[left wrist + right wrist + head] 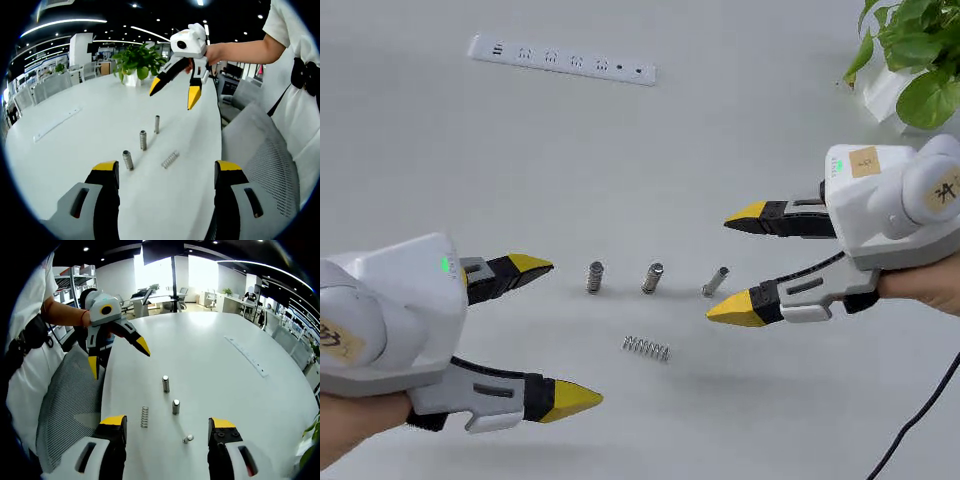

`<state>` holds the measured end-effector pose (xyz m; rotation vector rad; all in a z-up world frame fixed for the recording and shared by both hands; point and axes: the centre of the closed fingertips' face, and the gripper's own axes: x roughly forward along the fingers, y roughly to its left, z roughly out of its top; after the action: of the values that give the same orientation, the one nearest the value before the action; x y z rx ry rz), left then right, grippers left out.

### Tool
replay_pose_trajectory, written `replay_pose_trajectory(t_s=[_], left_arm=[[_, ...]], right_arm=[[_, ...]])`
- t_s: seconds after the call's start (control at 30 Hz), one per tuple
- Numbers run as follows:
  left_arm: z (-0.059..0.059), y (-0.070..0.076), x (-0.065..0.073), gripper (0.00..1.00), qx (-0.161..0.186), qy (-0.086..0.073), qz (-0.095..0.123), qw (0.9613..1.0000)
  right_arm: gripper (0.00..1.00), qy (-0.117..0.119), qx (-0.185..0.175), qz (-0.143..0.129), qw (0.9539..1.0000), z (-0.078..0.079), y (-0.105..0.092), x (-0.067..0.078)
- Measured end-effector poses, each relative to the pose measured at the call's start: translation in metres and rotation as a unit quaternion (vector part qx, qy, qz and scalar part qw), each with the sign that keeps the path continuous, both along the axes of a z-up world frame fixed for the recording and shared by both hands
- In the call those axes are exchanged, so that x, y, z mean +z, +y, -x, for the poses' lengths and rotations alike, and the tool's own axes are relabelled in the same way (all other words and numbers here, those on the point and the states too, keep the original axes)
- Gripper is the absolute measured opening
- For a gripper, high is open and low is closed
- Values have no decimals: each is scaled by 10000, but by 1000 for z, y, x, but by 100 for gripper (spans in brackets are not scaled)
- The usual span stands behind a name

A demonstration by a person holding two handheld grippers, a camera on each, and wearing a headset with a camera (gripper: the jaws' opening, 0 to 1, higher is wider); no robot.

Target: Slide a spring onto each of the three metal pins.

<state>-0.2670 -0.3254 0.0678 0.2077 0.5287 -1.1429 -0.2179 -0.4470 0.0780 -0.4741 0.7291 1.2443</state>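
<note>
Three short metal pins stand in a row on the white table (650,160). The left pin (595,277) and the middle pin (653,278) each carry a spring. The right pin (716,282) looks bare and leans a little. A loose spring (646,348) lies flat in front of the row, also seen as the loose spring (170,159) and the loose spring (145,416). My left gripper (560,332) is open at the lower left, just left of the pins. My right gripper (735,262) is open too, hovering beside the bare pin (188,439). Neither holds anything.
A white power strip (560,59) lies at the far side of the table. A potted plant (915,60) stands at the far right corner. A black cable (920,420) trails at the lower right. A grey mesh chair (265,150) sits by the table's edge.
</note>
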Motion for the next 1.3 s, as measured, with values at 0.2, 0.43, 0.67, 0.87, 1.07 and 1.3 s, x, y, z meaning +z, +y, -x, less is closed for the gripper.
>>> replay_pose_trajectory(t_s=[0.2, 0.43, 0.67, 0.87, 1.07, 1.3], left_arm=[[1, -9, -7, 68, -280, 17, -276, 9992], [-1, -30, -22, 55, -677, 23, -601, 9959], [0, -46, -53, 40, -1179, -58, -1247, 9851], [-5, -56, -72, 33, -1361, -111, -1598, 9777], [-9, -60, -88, 27, -1333, 12, -1749, 9755], [-12, -61, -99, 21, -1310, 68, -1926, 9725]], right_arm=[[75, 9, -253, -292, 9993, 14, -18, 1], [83, 93, -533, -587, 9968, 25, -40, -1], [83, 129, -818, -732, 9939, 31, -57, -7], [84, 178, -1033, -872, 9907, 36, -66, -12], [83, 198, -1195, -936, 9882, 39, -74, -15], [83, 219, -1260, -985, 9869, 44, -75, -16]])
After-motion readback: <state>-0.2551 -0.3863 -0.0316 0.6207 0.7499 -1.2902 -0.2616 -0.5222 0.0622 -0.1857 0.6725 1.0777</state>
